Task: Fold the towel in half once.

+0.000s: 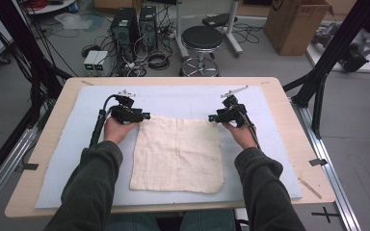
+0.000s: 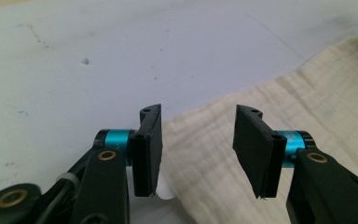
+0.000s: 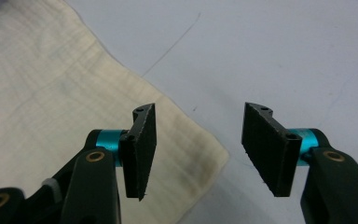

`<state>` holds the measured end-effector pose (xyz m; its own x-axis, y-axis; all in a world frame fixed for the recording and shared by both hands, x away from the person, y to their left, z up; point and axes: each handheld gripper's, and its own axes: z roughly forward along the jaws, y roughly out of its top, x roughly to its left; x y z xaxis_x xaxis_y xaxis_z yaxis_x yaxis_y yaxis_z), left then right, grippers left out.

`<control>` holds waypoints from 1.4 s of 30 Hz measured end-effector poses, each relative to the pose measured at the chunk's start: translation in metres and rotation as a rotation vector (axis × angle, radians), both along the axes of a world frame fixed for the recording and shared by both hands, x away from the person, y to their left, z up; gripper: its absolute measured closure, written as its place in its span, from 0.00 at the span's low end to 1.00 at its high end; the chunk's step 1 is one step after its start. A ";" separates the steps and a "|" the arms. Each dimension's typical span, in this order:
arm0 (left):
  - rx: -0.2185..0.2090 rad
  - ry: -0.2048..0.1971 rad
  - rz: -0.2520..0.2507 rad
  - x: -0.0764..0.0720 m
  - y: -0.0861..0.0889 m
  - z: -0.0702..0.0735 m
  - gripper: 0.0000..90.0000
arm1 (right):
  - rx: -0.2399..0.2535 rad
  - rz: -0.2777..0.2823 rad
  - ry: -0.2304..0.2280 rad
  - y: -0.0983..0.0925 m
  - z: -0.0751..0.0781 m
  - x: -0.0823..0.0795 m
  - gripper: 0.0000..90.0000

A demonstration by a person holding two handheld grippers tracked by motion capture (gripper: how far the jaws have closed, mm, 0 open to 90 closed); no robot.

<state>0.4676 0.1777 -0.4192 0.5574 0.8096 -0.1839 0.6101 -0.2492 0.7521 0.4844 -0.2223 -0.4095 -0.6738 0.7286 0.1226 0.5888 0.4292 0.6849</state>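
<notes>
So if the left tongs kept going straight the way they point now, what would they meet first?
Probably the cream cloth: its far left corner lies between the open left tongs, on the pale blue mat. Their height above it is unclear.

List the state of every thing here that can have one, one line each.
cloth: spread flat on the blue mat, unfolded, lightly wrinkled, far corners by the grippers.
left gripper: jaws apart, straddling the cloth's corner edge, not gripping.
right gripper: jaws apart over the cloth's corner, not gripping.
blue mat: lying flat on the table, marked and scuffed.
cardboard box: on the floor, flaps open.
</notes>
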 end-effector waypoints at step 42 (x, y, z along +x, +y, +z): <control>0.002 -0.130 -0.095 -0.046 0.010 0.026 0.97 | 0.067 0.118 -0.089 -0.008 0.035 -0.029 0.94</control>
